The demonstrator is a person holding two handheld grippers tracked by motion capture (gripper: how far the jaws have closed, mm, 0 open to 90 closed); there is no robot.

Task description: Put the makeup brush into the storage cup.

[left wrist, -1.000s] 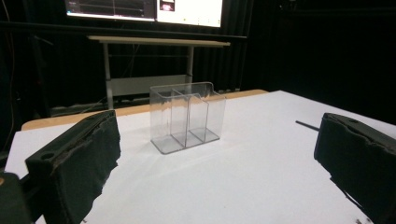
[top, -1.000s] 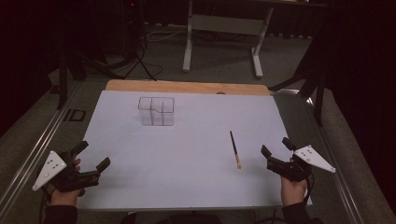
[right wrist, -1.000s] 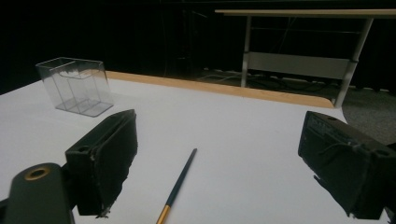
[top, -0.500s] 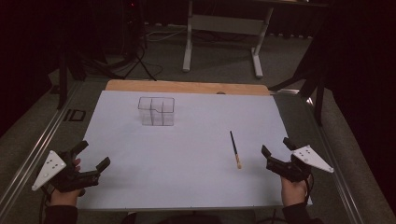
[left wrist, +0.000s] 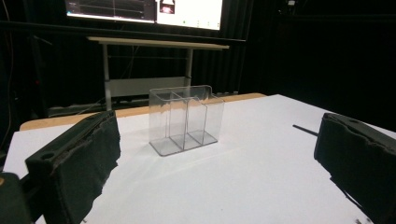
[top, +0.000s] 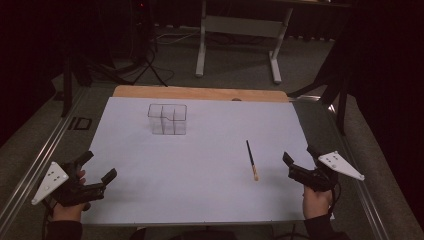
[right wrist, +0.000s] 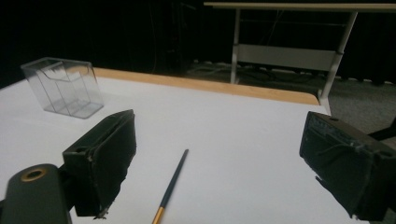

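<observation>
Both tongs rest wide open and empty at the near corners: right gripper (top: 300,162) just beside the paintbrush (top: 251,160), left gripper (top: 97,165) facing the clear organizer (top: 167,119), likely its destination

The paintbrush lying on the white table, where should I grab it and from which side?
Grip the paintbrush mid-handle, coming from above with the right tool, jaws straddling the thin shaft crosswise. It lies flat with bare table on both sides, nearest that tool.
</observation>
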